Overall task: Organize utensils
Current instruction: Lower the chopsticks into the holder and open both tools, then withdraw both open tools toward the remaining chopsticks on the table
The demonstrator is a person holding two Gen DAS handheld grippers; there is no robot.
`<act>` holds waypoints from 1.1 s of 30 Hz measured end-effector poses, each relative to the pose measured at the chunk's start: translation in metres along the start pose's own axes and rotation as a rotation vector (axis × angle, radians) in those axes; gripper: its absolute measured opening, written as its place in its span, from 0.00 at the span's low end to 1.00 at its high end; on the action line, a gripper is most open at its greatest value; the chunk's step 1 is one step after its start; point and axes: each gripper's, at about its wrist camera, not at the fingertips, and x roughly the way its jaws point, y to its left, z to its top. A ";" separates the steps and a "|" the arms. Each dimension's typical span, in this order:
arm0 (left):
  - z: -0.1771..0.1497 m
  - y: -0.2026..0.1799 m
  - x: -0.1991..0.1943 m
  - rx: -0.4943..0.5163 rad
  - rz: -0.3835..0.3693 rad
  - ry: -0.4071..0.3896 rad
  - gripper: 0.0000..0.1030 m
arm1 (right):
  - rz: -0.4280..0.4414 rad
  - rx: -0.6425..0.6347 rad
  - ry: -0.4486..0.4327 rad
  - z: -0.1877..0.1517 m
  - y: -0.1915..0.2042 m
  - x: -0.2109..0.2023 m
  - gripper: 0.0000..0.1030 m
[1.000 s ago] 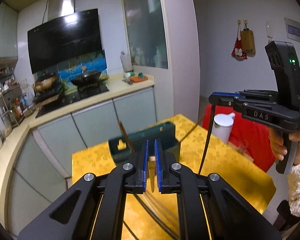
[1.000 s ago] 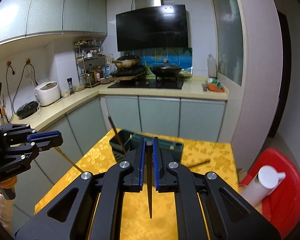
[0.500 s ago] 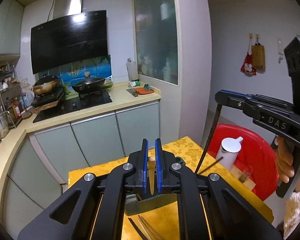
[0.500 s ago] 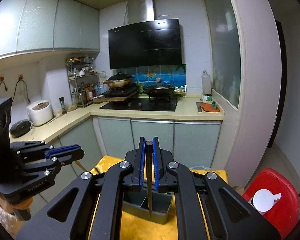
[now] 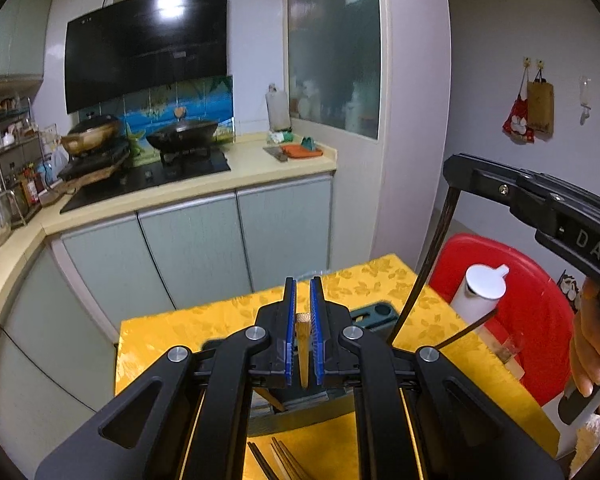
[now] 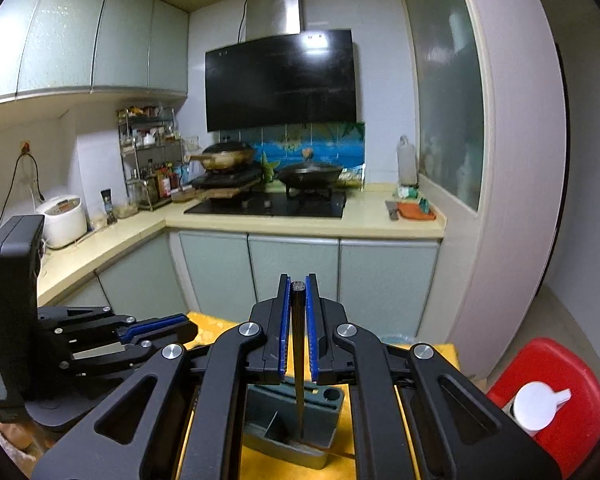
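Observation:
My left gripper point(image 5: 302, 322) is shut on a light wooden chopstick point(image 5: 301, 334) that points down into the dark green utensil holder point(image 5: 374, 312) on the yellow table. My right gripper point(image 6: 297, 320) is shut on a dark chopstick point(image 6: 298, 360), held upright with its tip inside the holder point(image 6: 296, 432). The right gripper also shows at the right of the left wrist view point(image 5: 454, 168), its dark chopstick point(image 5: 424, 268) slanting down to the holder. The left gripper shows at the left of the right wrist view point(image 6: 188, 330).
The yellow tablecloth point(image 5: 188, 320) covers the small table. Several loose chopsticks point(image 5: 284, 462) lie on it near me. A red stool point(image 5: 540, 312) carrying a white bottle point(image 5: 480, 292) stands at the right. Kitchen cabinets point(image 6: 292, 276) and the stove point(image 6: 272, 204) lie behind.
Both grippers have risen and tipped their views upward, so the holder now sits low under the fingers. The dark chopstick's tip has gone down into the holder.

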 end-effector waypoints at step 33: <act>-0.038 0.013 -0.019 -0.047 0.061 -0.029 0.71 | -0.045 0.055 0.059 -0.035 -0.006 -0.012 0.48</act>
